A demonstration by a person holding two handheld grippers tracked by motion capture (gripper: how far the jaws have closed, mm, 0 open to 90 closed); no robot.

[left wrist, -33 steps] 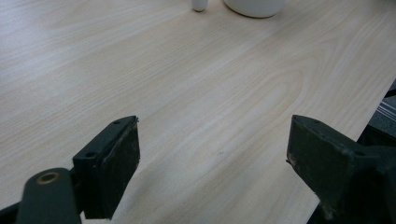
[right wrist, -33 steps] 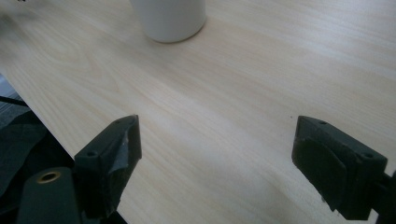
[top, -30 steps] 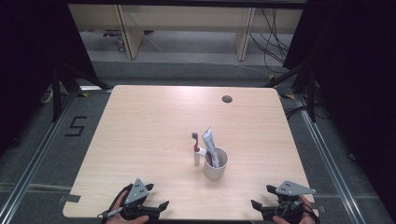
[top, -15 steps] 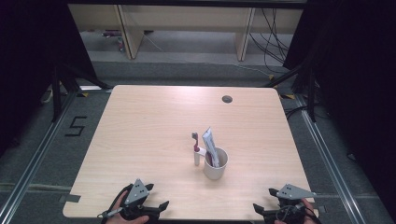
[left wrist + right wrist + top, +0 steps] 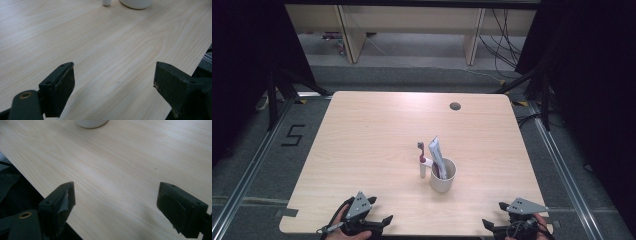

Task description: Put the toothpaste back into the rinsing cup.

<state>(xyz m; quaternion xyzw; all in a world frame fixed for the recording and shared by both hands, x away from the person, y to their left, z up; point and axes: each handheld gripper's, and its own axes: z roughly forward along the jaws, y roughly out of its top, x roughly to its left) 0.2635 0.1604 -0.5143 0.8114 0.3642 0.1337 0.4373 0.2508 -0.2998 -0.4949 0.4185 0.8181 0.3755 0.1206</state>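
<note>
The pale wooden tabletop [image 5: 377,150] carries one cluster: a white cup [image 5: 443,175] standing a little toward the person from the tabletop's middle. It looks like ceramic or hard plastic, stiff and smooth, probably light but easy to tip because tall things lean out of it. A grip across its rim or around its wall would suit it best.

Inside the cup, a toothpaste tube [image 5: 436,155] stands upright; it is likely soft and will dent, so take it near its flat crimped top. Just left of the cup, touching or nearly touching it, a toothbrush [image 5: 422,159] stands on end, thin, stiff and light.

The left tool [image 5: 371,224] and right tool [image 5: 502,231] rest near the tabletop's front edge, well short of the cup, both spread wide and empty.
</note>
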